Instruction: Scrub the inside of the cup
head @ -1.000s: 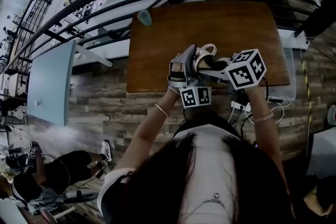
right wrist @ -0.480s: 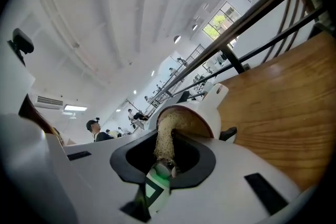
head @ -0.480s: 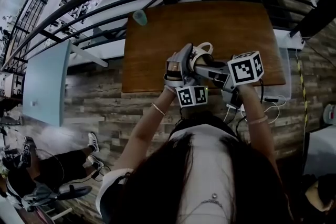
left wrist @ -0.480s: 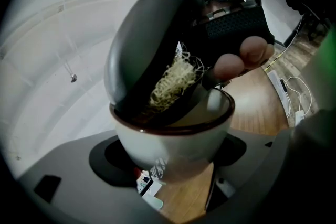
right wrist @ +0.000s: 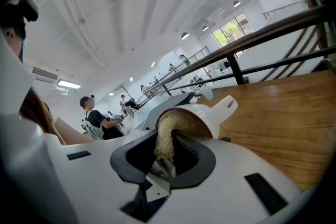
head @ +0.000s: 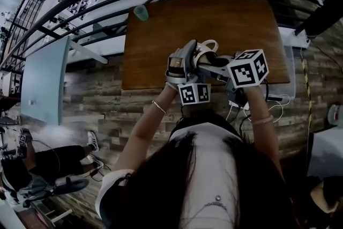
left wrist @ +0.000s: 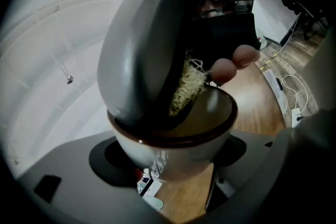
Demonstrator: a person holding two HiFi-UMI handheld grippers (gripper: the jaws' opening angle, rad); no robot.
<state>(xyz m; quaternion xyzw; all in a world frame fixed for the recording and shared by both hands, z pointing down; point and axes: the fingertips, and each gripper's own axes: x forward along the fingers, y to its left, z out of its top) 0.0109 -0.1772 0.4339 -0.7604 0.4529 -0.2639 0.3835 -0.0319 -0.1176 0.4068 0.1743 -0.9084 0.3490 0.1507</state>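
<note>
While the left tongs (left wrist: 168, 161) clamp the white, brown-rimmed ceramic cup (left wrist: 176, 139) between wide jaws, the right tongs (right wrist: 164, 161) pinch a straw-coloured fibrous scrubber (right wrist: 166, 134), tip inside that cup | left gripper view alone shows fibres against the inner wall | head view gives only rim and handle.

Cream-white on the outside of the cup (left wrist: 173, 152), dark brown banding at its rim, dull tan inside; pale straw-yellow and stringy on the scrubber (left wrist: 185, 89); light grey on the left gripper (left wrist: 170, 159) and right gripper (right wrist: 165, 152); black squares on white over the marker cubes (head: 247, 68); warm, fine-grained brown on the table (head: 241, 24); teal on the tumbler (head: 141, 12).
</note>
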